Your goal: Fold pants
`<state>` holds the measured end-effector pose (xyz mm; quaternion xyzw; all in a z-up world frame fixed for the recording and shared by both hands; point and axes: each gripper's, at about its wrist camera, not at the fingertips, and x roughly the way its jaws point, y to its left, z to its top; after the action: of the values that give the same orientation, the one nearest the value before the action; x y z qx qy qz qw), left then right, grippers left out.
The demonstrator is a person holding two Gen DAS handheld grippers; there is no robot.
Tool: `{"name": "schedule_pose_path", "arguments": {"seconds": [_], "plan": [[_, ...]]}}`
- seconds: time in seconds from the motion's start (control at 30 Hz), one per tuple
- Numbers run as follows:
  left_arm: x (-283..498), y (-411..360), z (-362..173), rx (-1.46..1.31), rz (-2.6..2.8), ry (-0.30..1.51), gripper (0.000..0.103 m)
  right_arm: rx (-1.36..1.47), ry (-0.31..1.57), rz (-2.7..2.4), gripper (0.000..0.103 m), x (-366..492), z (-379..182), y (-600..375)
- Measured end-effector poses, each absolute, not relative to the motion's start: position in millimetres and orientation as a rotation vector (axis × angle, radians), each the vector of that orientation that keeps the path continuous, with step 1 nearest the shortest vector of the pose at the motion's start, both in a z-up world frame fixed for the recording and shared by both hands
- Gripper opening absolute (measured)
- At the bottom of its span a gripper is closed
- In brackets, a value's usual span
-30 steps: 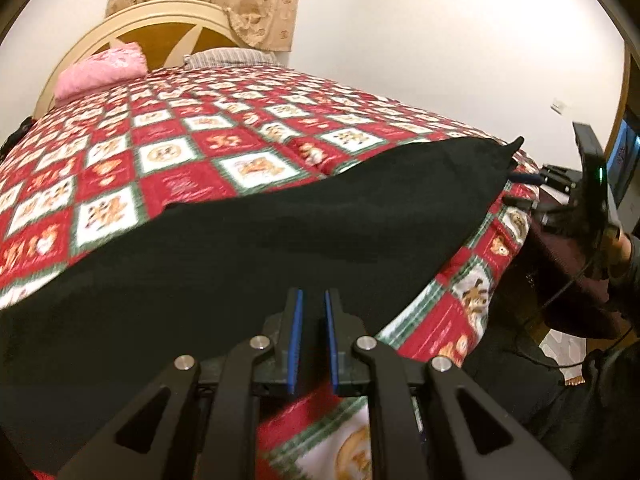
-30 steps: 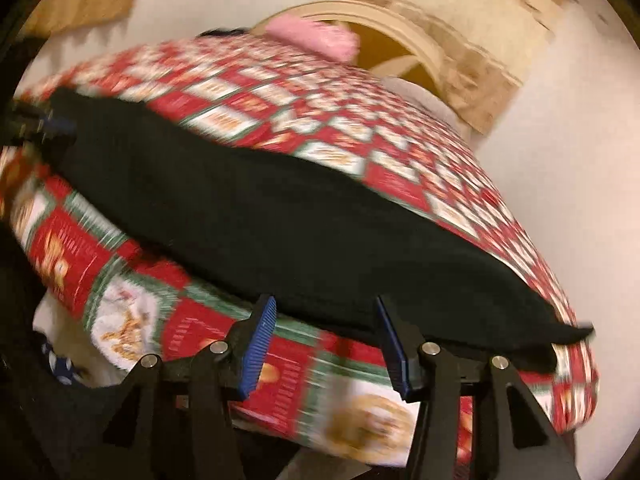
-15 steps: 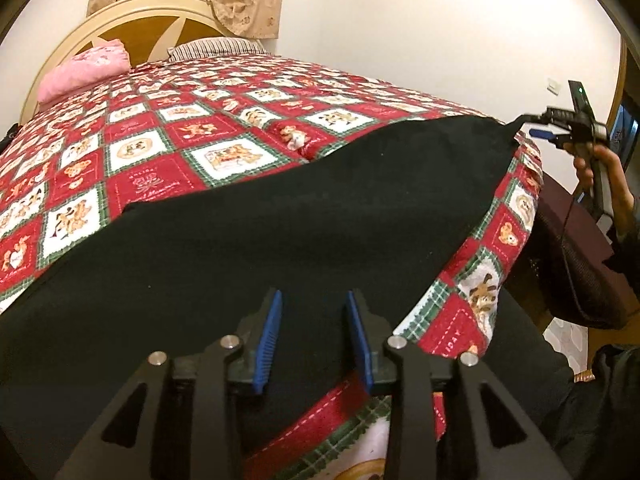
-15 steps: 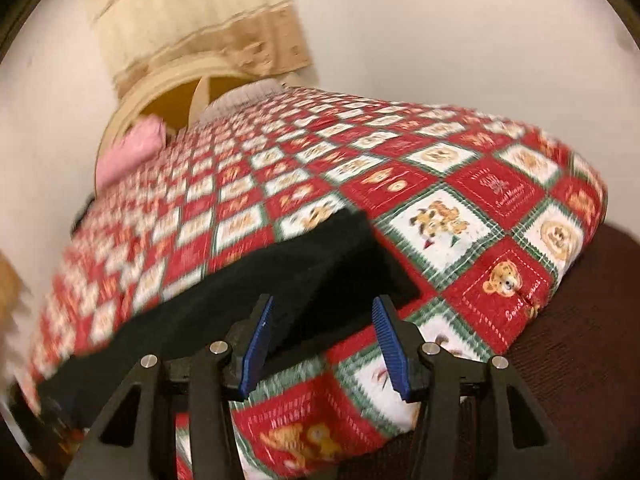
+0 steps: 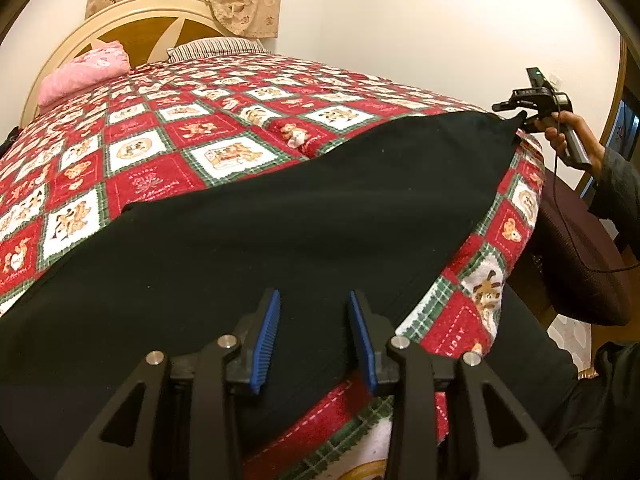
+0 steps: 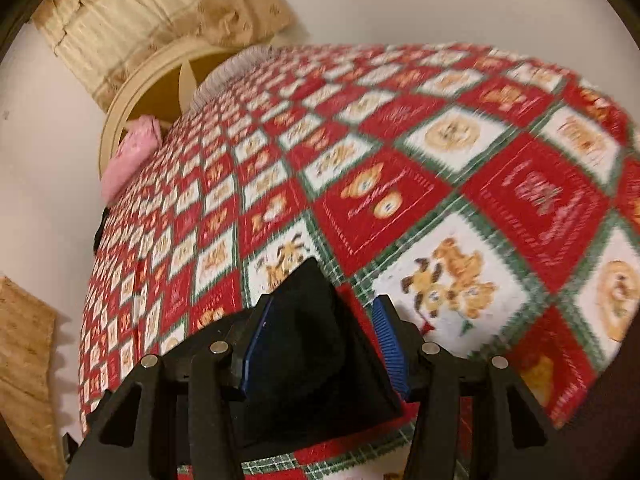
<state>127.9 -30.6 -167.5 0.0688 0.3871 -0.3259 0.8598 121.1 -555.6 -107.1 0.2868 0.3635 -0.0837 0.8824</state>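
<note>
Left wrist view: the left gripper (image 5: 314,336) is spread, its blue pads (image 5: 267,340) hovering over the near edge of the black pants (image 5: 280,224) with nothing pinched between them. The pants lie flat in a long band along the near side of the bed, on the red checked quilt (image 5: 160,152). Their near edge runs close to the quilt's drop-off at the bed's side. Beyond their far edge the quilt stretches bare up to a pink pillow (image 5: 84,72) and the headboard (image 5: 152,28).

At the band's far end the right gripper (image 5: 520,110) sits at the pants' corner, a hand (image 5: 560,132) on its handle. Right wrist view, blurred: the right gripper (image 6: 320,336) is spread too, and the pants' corner (image 6: 304,328) lies between its pads (image 6: 386,334), unsqueezed. Open quilt (image 6: 400,184) fills the space ahead and to the right.
</note>
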Motion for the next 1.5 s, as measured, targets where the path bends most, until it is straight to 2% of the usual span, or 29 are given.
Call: {"name": "schedule_pose_path", "arguments": {"seconds": [0.03, 0.07, 0.1, 0.17, 0.33, 0.5, 0.6, 0.67, 0.73, 0.93, 1.07, 1.33, 1.5], "plan": [[128.1, -30.5, -167.5, 0.144, -0.685, 0.813, 0.038, 0.597, 0.767, -0.159, 0.045, 124.1, -110.2, -555.0], [128.4, -30.3, -167.6, 0.143, -0.686, 0.814, 0.038, 0.583, 0.770, -0.160, 0.019, 126.4, -111.5, -554.2], [128.5, -30.3, -167.6, 0.143, -0.686, 0.815, 0.038, 0.539, 0.778, -0.172, 0.009, 128.6, -110.1, -550.2], [128.6, -30.4, -167.9, 0.144, -0.685, 0.815, 0.038, 0.491, 0.764, -0.170, 0.003, 129.3, -105.8, -543.9], [128.6, -30.8, -168.6, 0.145, -0.680, 0.812, 0.038, 0.380, 0.688, -0.223, 0.002, 130.2, -86.2, -534.5], [128.0, -31.1, -168.5, 0.148, -0.677, 0.811, 0.038, 0.298, 0.688, -0.266, 0.003, 148.6, -88.5, -536.2], [127.9, -30.1, -168.6, 0.144, -0.682, 0.809, 0.038, 0.297, 0.736, -0.300, 0.010, 149.6, -100.2, -543.3], [128.1, -29.0, -169.2, 0.138, -0.685, 0.807, 0.038, 0.329, 0.726, -0.318, 0.042, 134.1, -101.8, -549.7], [128.4, -28.3, -169.5, 0.135, -0.687, 0.803, 0.038, 0.409, 0.696, -0.297, 0.052, 111.7, -100.7, -557.2], [121.1, -39.8, -157.1, 0.156, -0.716, 0.772, 0.044, 0.469, 0.689, -0.238, 0.052, 57.0, -102.1, -536.5], [112.9, -75.7, -138.1, 0.217, -0.807, 0.718, 0.055, 0.475, 0.698, -0.218, 0.052, 50.3, -108.7, -518.1], [105.2, -167.5, -140.9, 0.397, -0.984, 0.683, 0.055, 0.534, 0.683, -0.173, 0.052, 61.0, -116.8, -508.4], [106.1, -199.5, -146.3, 0.441, -1.029, 0.682, 0.055, 0.539, 0.688, -0.169, 0.052, 62.4, -120.3, -507.8]]}}
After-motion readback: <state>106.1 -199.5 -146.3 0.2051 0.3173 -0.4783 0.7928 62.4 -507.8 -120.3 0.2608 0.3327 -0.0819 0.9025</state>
